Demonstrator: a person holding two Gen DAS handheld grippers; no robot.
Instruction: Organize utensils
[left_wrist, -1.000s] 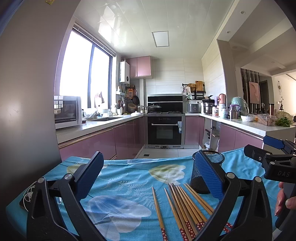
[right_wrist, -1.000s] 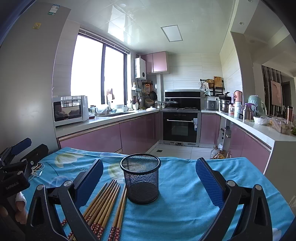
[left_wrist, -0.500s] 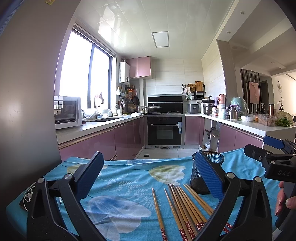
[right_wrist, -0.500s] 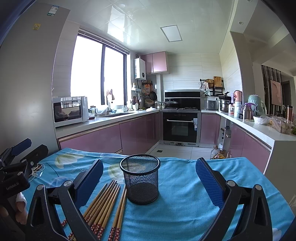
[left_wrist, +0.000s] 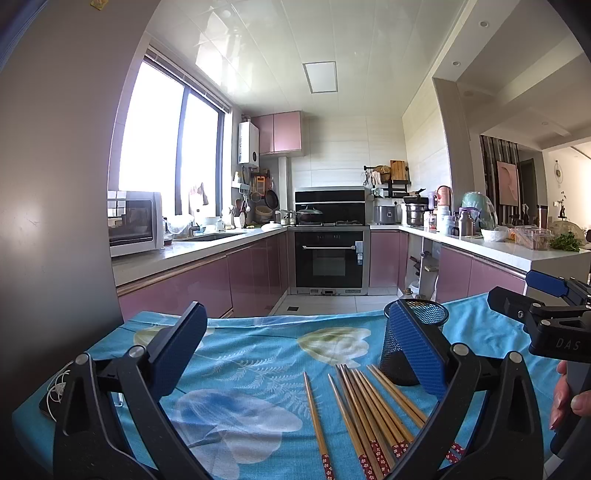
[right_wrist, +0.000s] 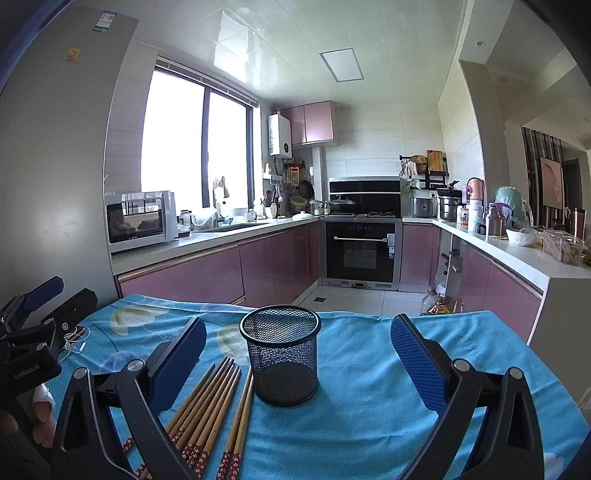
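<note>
Several wooden chopsticks (left_wrist: 364, 410) with red patterned ends lie side by side on the blue floral tablecloth (left_wrist: 255, 354). A black mesh cup (right_wrist: 282, 360) stands upright and empty just right of them. My left gripper (left_wrist: 295, 350) is open and empty, held above the cloth left of the chopsticks. My right gripper (right_wrist: 295, 354) is open and empty, with the mesh cup between its fingers further ahead. In the right wrist view the chopsticks (right_wrist: 212, 406) lie by the left finger. The mesh cup (left_wrist: 410, 343) is partly hidden behind the left gripper's right finger.
A phone with a white cable (left_wrist: 55, 387) lies at the table's left edge. The table's far edge drops to the kitchen floor (left_wrist: 325, 302). The right gripper (left_wrist: 546, 325) shows at the right of the left wrist view.
</note>
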